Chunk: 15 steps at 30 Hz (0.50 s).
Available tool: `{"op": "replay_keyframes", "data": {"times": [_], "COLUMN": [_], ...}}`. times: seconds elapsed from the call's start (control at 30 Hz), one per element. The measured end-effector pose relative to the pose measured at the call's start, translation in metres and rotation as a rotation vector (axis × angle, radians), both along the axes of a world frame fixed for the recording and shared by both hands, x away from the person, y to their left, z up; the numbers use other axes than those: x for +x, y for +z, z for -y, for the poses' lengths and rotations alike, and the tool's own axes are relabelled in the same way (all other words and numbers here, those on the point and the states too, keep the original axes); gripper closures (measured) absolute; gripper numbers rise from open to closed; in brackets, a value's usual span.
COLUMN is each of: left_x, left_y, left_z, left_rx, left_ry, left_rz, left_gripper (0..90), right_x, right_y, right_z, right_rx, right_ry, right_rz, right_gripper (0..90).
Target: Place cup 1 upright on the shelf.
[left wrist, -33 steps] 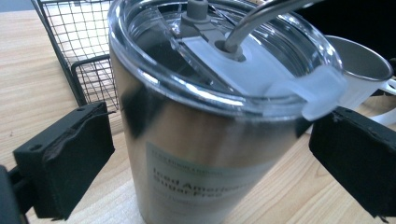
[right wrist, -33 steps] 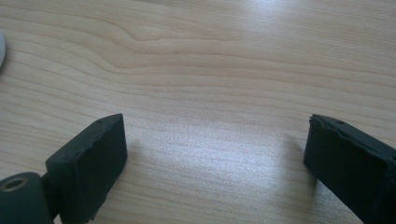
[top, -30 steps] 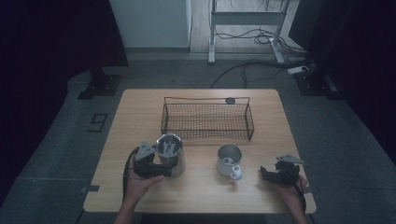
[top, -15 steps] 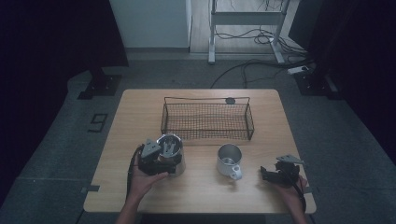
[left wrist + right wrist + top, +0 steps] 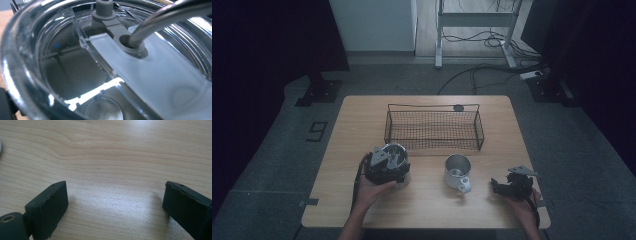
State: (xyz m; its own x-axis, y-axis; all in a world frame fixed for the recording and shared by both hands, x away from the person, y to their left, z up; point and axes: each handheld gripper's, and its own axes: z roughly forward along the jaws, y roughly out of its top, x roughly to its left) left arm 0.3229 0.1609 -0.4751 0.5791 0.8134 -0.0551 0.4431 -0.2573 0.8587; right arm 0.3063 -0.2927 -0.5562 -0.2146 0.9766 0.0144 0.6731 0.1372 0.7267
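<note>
- Steel tumbler (image 5: 395,156): stands upright on the near-left part of the table, long axis vertical, mouth facing up. A clear lid (image 5: 150,75) with a frosted slider and a grey plug sits in the mouth; a dark curved tube passes through the slider's hole.
- Left gripper (image 5: 384,167): held by the left hand (image 5: 371,190), pressed against the tumbler's near side and top. Its jaws are hidden, so whether they clamp the tumbler cannot be told.
- Right gripper (image 5: 512,184): held low at the near-right edge of the table, well apart from the tumbler. Jaws stand wide with bare wood between them, holding nothing.
- Table (image 5: 427,215): light wood, rectangular, grain visible in the right gripper view.
- Metal mug (image 5: 457,171): upright, open mouth up, handle towards the near side, between the two grippers.
- Wire basket (image 5: 434,127): black mesh, long axis running left to right, just beyond the tumbler and the mug.
- Small dark disc (image 5: 458,107): on the far edge of the table, behind the basket.
- Room: dim, grey speckled floor (image 5: 272,165), cables and a metal frame (image 5: 474,20) beyond the table.
</note>
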Motion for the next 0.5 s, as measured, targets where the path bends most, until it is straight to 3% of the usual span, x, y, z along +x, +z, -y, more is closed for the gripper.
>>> {"op": "replay_keyframes", "data": {"times": [0.5], "left_x": [-0.0005], "left_y": [0.0003], "left_z": [-0.0003], "left_rx": [0.016], "left_ry": [-0.059], "left_rz": [0.017], "left_gripper": [3.4], "right_x": [-0.0005], "right_y": [0.0001], "right_z": [0.0004], "right_rx": [0.0], "right_ry": [-0.004], "right_rz": [0.003], "right_gripper": [7.2]}}
